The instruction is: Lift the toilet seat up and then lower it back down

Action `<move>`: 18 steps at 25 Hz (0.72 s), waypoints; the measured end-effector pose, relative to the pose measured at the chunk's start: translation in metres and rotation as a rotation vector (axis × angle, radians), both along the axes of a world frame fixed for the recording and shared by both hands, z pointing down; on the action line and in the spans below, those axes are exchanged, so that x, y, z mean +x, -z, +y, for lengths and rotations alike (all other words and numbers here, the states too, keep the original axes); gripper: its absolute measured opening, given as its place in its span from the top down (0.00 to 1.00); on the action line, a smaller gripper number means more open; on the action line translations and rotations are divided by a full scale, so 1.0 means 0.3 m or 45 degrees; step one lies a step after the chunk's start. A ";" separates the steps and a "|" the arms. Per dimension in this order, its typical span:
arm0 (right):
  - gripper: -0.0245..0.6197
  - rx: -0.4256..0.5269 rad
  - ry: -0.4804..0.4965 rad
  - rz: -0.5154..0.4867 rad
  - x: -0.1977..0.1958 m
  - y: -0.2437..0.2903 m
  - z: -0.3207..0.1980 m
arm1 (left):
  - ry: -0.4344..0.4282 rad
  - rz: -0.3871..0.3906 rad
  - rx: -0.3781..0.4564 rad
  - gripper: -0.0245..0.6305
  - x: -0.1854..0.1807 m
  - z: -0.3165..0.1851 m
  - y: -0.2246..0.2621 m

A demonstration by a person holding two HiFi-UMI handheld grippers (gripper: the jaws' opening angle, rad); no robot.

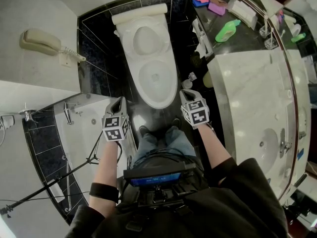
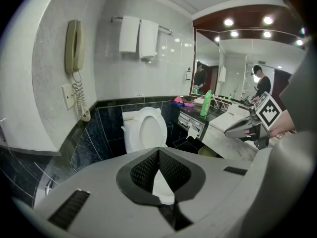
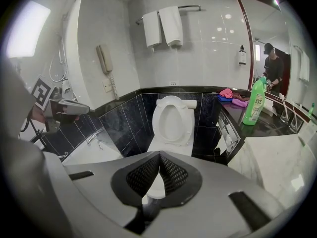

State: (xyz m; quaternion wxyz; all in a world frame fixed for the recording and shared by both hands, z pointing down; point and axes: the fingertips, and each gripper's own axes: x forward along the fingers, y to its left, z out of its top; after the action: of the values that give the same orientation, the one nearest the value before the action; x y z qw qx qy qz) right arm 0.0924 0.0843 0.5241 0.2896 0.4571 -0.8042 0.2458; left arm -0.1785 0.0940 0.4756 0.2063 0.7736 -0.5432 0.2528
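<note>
White toilet seat (image 1: pixel 147 39) looks raised, leaning vs the tank (image 1: pixel 139 11), w/ bowl (image 1: pixel 157 100) open below. L gripper (image 1: pixel 119 102) & R gripper (image 1: pixel 188 94) hover near the bowl's front, not touching; both jaws closed, nothing btwn them.

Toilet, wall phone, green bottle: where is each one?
toilet (image 3: pixel 172 120), right gripper view, on its raised oval part.
wall phone (image 3: pixel 104 58), right gripper view, on the handset.
green bottle (image 3: pixel 254 105), right gripper view, on its body.
</note>
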 end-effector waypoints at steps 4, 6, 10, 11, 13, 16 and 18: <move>0.96 -0.002 -0.003 0.001 0.002 0.001 0.008 | -0.004 0.001 -0.001 0.95 0.005 0.010 -0.003; 0.96 0.000 -0.003 0.002 0.003 0.000 0.009 | -0.005 0.003 -0.004 0.95 0.007 0.018 -0.002; 0.96 0.004 0.009 0.002 0.001 0.001 0.010 | 0.004 0.000 -0.008 0.95 0.008 0.032 -0.006; 0.96 0.001 0.011 0.002 -0.002 0.002 0.012 | 0.006 -0.003 -0.007 0.95 0.005 0.034 -0.008; 0.96 -0.002 0.015 0.003 -0.004 -0.001 0.015 | 0.009 -0.003 -0.007 0.95 0.003 0.039 -0.008; 0.96 -0.005 0.021 0.007 -0.001 -0.008 0.021 | 0.014 -0.002 -0.009 0.95 0.004 0.046 -0.009; 0.96 -0.007 0.022 0.010 0.001 -0.009 0.022 | 0.014 -0.002 -0.009 0.95 0.006 0.047 -0.009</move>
State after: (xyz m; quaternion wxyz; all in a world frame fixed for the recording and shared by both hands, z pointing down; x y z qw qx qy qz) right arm 0.0926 0.0908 0.5268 0.2960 0.4502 -0.8065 0.2436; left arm -0.1767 0.1082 0.4783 0.2099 0.7698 -0.5466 0.2540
